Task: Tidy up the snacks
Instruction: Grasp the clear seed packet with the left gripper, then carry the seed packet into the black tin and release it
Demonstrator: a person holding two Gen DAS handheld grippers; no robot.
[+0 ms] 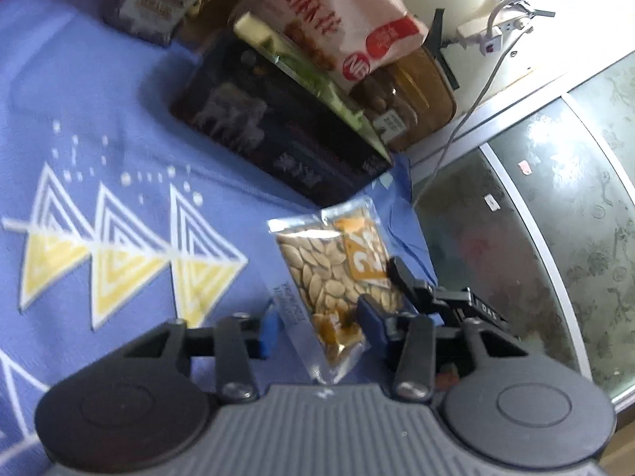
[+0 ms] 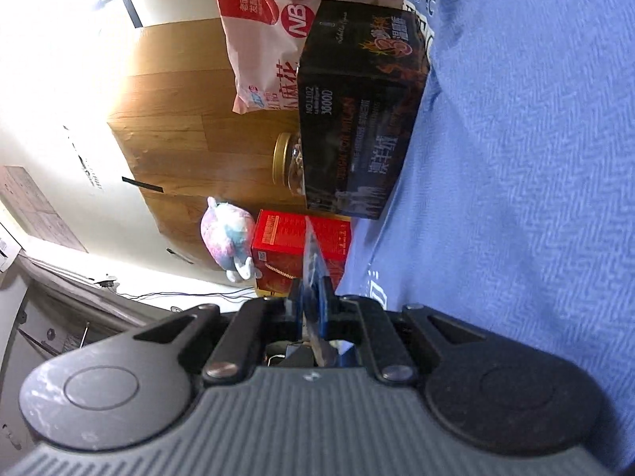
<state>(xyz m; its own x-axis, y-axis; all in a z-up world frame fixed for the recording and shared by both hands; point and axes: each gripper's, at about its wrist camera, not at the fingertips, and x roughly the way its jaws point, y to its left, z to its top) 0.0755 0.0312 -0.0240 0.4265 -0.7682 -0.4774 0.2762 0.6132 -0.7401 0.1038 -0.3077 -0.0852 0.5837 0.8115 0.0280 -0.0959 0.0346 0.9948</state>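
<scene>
This looks like a lived-in home, a bedroom or sitting room. A blue patterned cloth (image 1: 99, 127) covers the surface, a pastel plush toy (image 2: 228, 238) sits against a wood-grain panel (image 2: 178, 119), and frosted patterned sliding doors (image 1: 555, 206) and a white power strip (image 1: 492, 33) stand nearby.

Seed packet (image 1: 337, 277) lies on cloth (image 1: 119, 119), lower middle of frame. Dark box (image 1: 278, 135) behind it. Snack bag (image 1: 337, 20) behind box, upper middle. Jar (image 1: 405, 95) right of box.
</scene>
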